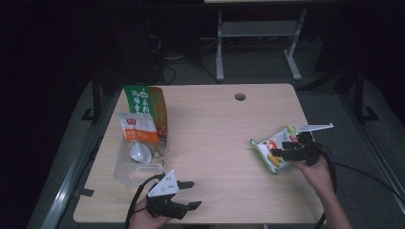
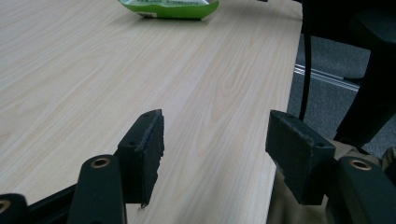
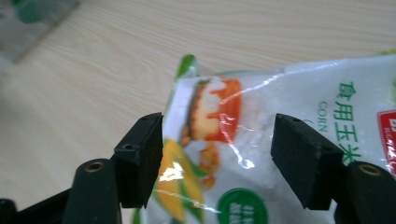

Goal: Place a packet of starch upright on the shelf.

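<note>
My right gripper [image 3: 217, 156] hangs released right over the corn starch bag [image 1: 273, 149], jaws straddling its near end; the bag's long axis runs away from me. My left gripper [image 1: 191, 194] sits released, empty, well left of the bag.

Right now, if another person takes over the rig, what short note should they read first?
Right gripper: open, jaws on either side of the green-and-white corn starch bag at the table's right side; not yet closed on it.
Left gripper: open, holding nothing, low over the near edge of the table.
Clear plastic container with other packets stands at the left.
Done: bag reached. Left: probably close on the bag and lift it.
</note>
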Tool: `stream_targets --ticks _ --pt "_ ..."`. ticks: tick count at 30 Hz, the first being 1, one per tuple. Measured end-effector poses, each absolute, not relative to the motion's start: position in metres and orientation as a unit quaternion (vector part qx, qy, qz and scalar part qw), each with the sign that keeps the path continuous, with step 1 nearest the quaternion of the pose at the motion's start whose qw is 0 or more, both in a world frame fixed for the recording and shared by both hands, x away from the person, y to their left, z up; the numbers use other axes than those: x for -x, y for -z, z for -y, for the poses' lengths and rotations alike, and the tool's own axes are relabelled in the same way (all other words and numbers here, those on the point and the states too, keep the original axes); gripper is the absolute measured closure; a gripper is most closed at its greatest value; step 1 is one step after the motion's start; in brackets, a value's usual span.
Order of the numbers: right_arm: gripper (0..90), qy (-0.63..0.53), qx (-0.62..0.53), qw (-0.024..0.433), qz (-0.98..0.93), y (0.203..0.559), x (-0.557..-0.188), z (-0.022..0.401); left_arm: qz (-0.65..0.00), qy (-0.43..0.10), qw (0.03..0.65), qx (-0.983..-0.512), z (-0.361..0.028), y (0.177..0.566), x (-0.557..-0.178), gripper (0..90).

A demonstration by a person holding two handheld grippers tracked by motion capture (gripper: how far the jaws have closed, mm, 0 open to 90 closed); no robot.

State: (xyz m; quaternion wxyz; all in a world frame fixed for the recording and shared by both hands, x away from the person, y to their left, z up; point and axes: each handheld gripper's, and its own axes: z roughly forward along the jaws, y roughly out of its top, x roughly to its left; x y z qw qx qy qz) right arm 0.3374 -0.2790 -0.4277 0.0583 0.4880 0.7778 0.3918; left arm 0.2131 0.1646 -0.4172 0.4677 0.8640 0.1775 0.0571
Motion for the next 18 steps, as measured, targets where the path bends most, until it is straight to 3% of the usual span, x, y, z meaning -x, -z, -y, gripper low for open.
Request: stream_targets --ticks 18 --pt "36.0 -0.359 -0.421 0.068 -0.83 0.433 -0.337 0.25 -0.181 -0.052 0.474 -0.86 -0.165 0.417 -0.214 36.8"
